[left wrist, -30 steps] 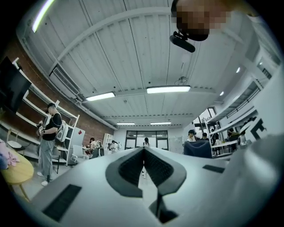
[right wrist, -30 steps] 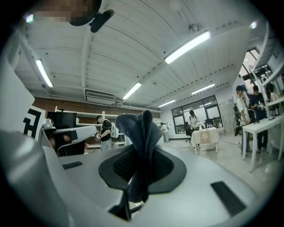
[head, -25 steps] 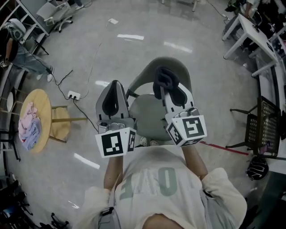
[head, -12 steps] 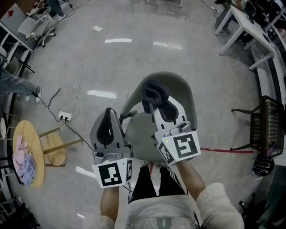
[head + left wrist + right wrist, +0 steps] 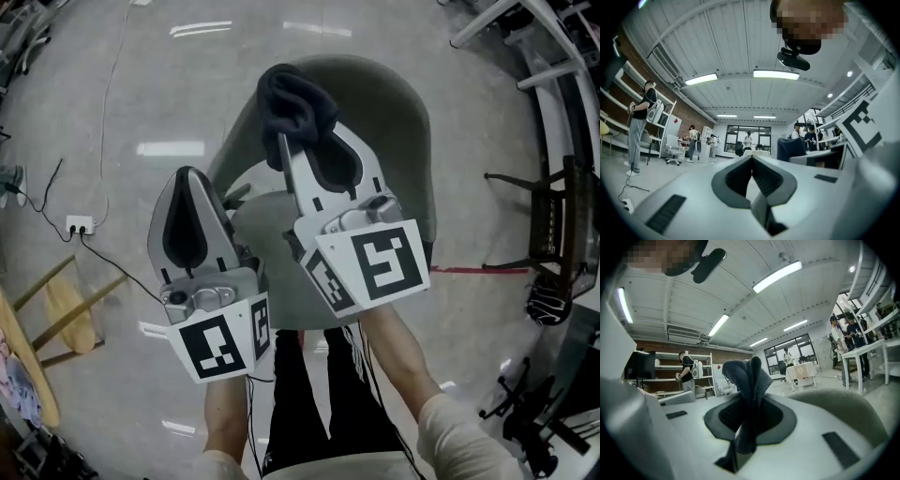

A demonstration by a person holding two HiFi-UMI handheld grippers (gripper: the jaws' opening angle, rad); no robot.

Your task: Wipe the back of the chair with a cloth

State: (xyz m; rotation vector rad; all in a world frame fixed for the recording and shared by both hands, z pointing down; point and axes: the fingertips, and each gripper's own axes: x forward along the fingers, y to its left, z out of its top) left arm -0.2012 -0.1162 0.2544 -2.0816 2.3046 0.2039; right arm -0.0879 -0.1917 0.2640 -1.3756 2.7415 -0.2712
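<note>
Head view: right gripper [image 5: 284,141] clamped on dark cloth [image 5: 295,98], cloth bunched above jaw tips, held over chair [image 5: 408,112] at left part of curved back. Contact with back not clear. Back's rim curves on rightward from cloth, so wipe likely sweeps that way. Left gripper [image 5: 189,178] closed, empty, beside chair's left edge, farther from back than right gripper.

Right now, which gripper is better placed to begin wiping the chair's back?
Right. The right gripper is shut on the dark cloth, held near the rim of the chair back. The left gripper is shut on nothing, off to the chair's side.
</note>
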